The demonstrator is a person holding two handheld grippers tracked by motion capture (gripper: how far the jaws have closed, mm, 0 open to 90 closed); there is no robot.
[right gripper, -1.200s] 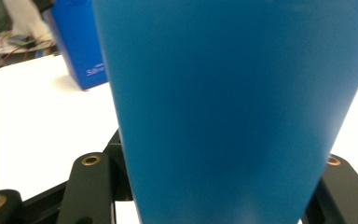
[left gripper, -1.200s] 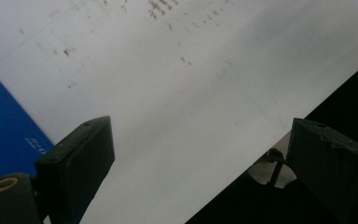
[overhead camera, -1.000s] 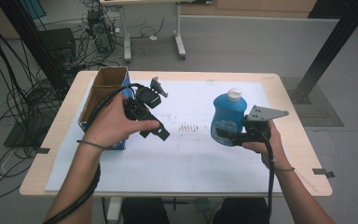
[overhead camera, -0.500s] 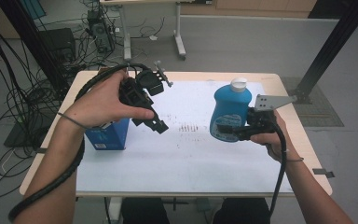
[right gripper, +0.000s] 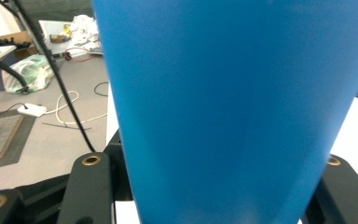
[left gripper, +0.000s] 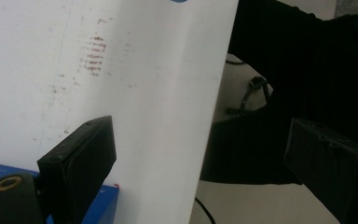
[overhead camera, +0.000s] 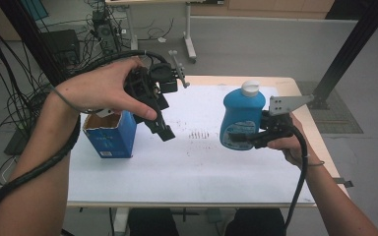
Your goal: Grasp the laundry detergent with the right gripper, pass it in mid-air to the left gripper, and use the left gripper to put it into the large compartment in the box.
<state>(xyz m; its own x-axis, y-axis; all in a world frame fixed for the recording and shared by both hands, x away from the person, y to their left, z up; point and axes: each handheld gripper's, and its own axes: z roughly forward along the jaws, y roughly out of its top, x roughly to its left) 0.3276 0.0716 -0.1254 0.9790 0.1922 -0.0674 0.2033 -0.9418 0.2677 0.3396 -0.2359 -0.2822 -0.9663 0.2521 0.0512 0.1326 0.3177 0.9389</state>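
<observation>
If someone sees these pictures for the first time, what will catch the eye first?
Most striking is the blue bottle with a white cap, held upright at the table's right side in the right gripper. At the left, the left gripper hangs open above the white table, beside an open blue box.

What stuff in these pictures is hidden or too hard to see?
- Inside of the blue box: high view, the left hand covers its open top.
- Words on the blue bottle: high view, too small and blurred to read.
- The bottle's cap and bottom: right gripper view, cut off by the edges.
- One black finger of the left gripper: left gripper view, cut off at the right edge.
</observation>
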